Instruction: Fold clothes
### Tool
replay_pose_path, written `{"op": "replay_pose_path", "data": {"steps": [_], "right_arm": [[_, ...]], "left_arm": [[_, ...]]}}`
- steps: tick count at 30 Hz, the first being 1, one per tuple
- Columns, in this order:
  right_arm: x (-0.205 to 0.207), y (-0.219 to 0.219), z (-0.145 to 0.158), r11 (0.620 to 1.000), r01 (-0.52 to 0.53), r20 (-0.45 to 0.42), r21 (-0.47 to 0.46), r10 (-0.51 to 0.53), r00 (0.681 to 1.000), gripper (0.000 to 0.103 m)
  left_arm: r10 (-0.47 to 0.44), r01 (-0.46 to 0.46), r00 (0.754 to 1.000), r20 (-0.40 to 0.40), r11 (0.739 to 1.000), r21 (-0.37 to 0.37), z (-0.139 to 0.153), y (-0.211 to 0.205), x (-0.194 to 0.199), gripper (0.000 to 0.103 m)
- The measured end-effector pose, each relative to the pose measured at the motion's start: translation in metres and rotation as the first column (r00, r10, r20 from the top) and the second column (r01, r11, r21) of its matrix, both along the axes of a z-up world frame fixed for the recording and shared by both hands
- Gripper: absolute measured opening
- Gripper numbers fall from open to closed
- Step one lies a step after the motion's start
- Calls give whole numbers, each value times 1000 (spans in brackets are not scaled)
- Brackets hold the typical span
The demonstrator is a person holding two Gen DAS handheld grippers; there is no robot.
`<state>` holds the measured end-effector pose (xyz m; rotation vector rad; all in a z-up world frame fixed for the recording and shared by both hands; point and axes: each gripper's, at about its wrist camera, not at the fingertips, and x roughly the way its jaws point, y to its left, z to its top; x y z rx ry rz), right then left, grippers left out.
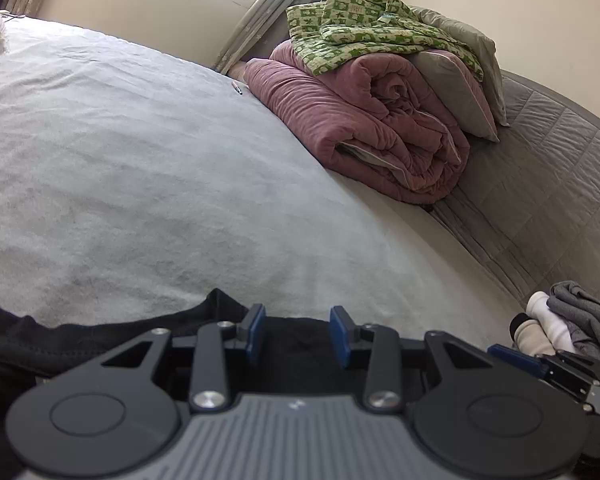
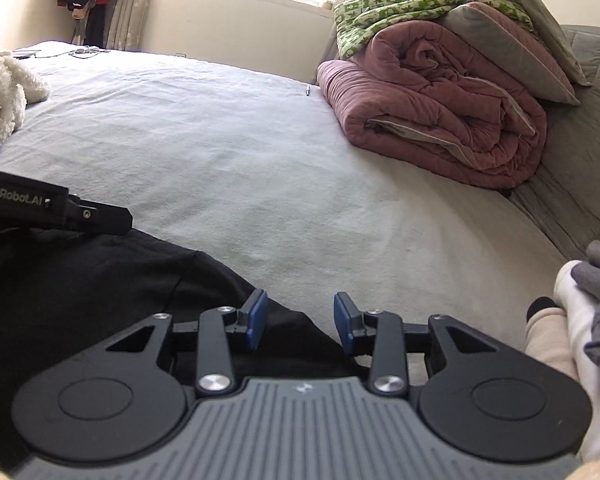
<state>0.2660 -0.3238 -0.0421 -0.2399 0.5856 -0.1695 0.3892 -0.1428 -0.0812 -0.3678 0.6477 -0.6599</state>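
Note:
A black garment lies on the near part of the pale grey bed sheet. Its edge runs across the bottom of the left wrist view. My left gripper is open and low over the garment's far edge, blue pads apart with black cloth showing between them. My right gripper is open over the garment's right corner, nothing pinched. The other gripper's body shows at the left of the right wrist view, and the right one's finger at the lower right of the left wrist view.
A rolled pink duvet with a green patterned blanket and pillows stands at the bed's far right. Grey clothes and white socks lie near right. A white plush toy sits at the left. A small pen lies by the duvet.

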Motion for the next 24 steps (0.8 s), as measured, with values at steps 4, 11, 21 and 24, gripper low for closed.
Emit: {"op": "replay_pose_path", "data": {"steps": [4, 11, 21, 24], "right_arm": [[-69, -19, 13, 988, -25, 5, 151, 25, 1000, 46], [-136, -68, -16, 843, 44, -7, 536, -47, 999, 47], [-124, -76, -27, 749, 14, -6, 662, -14, 1000, 1], [-123, -70, -22, 823, 52, 10, 566, -70, 997, 0]], "left_arm": [[-5, 5, 1000, 9, 1000, 2, 0, 0, -2, 40], [-13, 12, 1000, -10, 998, -55, -3, 7, 2, 42], [-6, 4, 1000, -25, 996, -95, -4, 12, -1, 43], [30, -33, 999, -33, 997, -75, 0, 11, -10, 43]]}}
